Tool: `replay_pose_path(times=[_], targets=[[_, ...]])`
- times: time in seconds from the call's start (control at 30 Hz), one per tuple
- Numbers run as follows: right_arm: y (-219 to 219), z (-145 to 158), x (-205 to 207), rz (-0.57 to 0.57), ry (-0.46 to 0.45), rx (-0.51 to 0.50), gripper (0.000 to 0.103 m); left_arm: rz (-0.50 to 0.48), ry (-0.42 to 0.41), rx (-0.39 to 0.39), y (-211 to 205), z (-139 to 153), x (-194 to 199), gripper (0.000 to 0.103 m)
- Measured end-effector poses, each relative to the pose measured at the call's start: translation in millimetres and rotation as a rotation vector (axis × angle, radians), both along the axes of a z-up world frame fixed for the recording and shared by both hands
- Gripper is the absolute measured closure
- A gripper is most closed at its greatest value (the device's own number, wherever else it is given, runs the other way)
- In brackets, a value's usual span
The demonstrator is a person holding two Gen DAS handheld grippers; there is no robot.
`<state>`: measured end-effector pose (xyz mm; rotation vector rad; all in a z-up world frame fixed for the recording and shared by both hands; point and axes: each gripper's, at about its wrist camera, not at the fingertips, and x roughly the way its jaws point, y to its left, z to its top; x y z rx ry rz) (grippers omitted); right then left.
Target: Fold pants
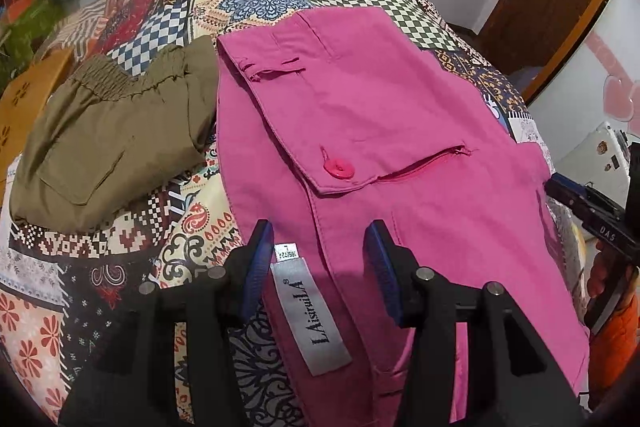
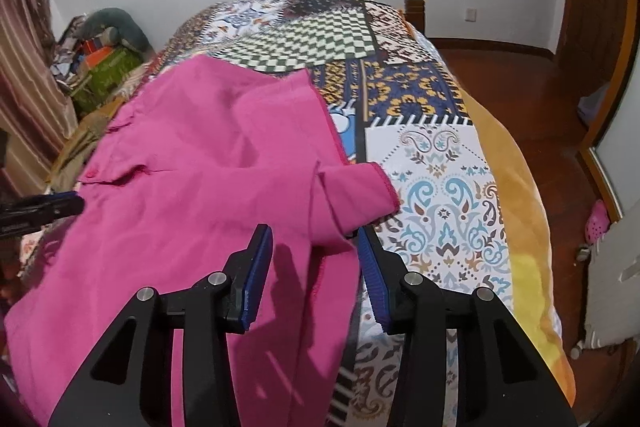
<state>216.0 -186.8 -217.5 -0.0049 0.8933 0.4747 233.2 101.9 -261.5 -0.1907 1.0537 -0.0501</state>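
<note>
Pink pants (image 1: 380,115) lengthwise on the quilt (image 1: 132,267), "LAisiruiLA" label (image 1: 310,319) between my parted left gripper (image 1: 320,239), right gripper (image 2: 316,243) gaping over fabric

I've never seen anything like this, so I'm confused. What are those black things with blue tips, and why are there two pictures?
Those are two claws that a person holds, one in each hand. Each claw carries a small camera, so you get one picture from the left claw and one from the right claw.

They are over a bed with a patchwork bedspread. On it lie pink pants, and beside them, olive-green pants.

Both claws are open with the pink cloth between their blue pads, but not pinched yet. The left one is near a white label, the right one at the cloth's edge.
</note>
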Motion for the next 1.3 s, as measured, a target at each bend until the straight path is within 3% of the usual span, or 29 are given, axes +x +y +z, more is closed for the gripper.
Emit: replay_pose_path(times=[0.13,0.23,0.3,0.33,0.43,0.67,0.97,1.3], targets=[[11.7,-13.0,10.1,0.012,0.039,-0.031,0.062,-0.028,-0.011,0.021,-9.0,1.0,-0.1,0.058],[14.7,-23.8,18.0,0.003,0.085,-0.008,0.064,-0.054,-0.009,0.018,-12.6,1.8,0.1,0.079],[15.9,-25.1,18.4,0.008,0.091,0.008,0.077,-0.068,-0.008,0.031,-15.5,1.8,-0.4,0.088],[17.0,-24.7,17.5,0.017,0.093,0.014,0.088,-0.069,-0.011,0.045,-16.5,2.4,-0.9,0.091],[19.6,-22.9,13.5,0.034,0.078,0.018,0.094,-0.075,-0.029,0.068,-18.2,6.0,-3.3,0.098],[23.0,-29.6,6.3,0.062,0.080,-0.020,0.098,-0.095,-0.037,0.133,-16.3,2.6,-8.0,0.100],[24.8,-28.8,2.4,0.066,0.080,-0.055,0.098,-0.078,-0.027,0.128,-13.8,3.8,-10.2,0.099],[21.2,8.5,-6.1,0.065,-0.004,-0.061,0.095,-0.041,-0.067,0.112,-13.3,35.3,-16.3,0.096]])
